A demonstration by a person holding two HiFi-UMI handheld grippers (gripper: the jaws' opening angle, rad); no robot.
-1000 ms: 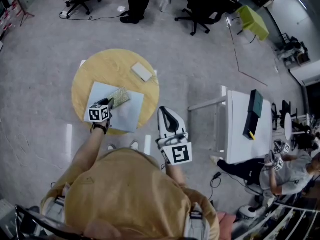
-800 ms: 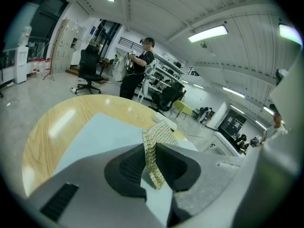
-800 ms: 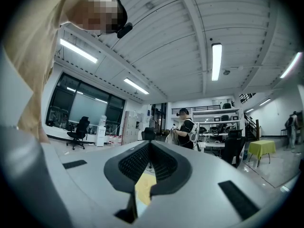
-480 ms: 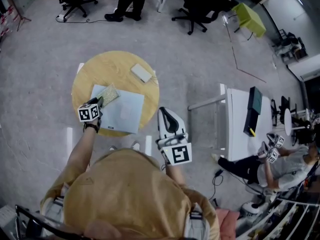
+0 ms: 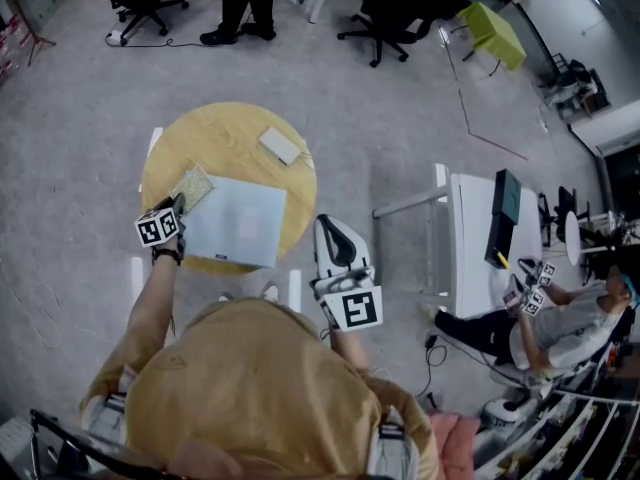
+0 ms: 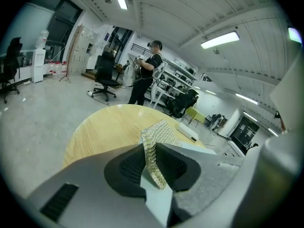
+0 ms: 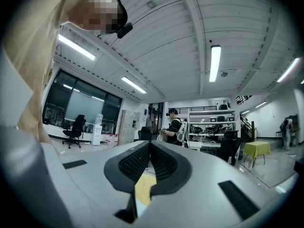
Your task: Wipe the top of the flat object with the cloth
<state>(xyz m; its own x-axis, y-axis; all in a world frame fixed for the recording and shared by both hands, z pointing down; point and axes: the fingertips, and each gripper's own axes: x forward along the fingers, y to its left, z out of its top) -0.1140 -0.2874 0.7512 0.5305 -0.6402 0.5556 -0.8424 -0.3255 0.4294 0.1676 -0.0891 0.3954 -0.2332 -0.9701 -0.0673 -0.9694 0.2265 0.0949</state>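
Observation:
The flat object [image 5: 238, 220] is a pale blue sheet lying on the round wooden table [image 5: 225, 133]. A speckled yellow-green cloth [image 5: 193, 184] lies at the sheet's upper-left corner, mostly on bare wood. My left gripper [image 5: 178, 205] is shut on the cloth's near edge. In the left gripper view the cloth [image 6: 155, 148] stands pinched between the dark pads, with the table [image 6: 102, 127] beyond. My right gripper [image 5: 330, 226] hangs off the table's right side, jaws shut with nothing in them; in its own view the right gripper [image 7: 149, 148] points up into the room.
A small white block [image 5: 281, 145] rests on the far right of the table, and the same white block [image 6: 189, 132] shows in the left gripper view. A white desk [image 5: 480, 258] stands to the right. Office chairs [image 5: 385, 8] and a standing person [image 5: 238, 3] are beyond the table.
My left gripper has dragged the cloth leftward across the pale blue sheet, from near its top middle to its upper-left corner and partly onto the wood. The right gripper has stayed put.

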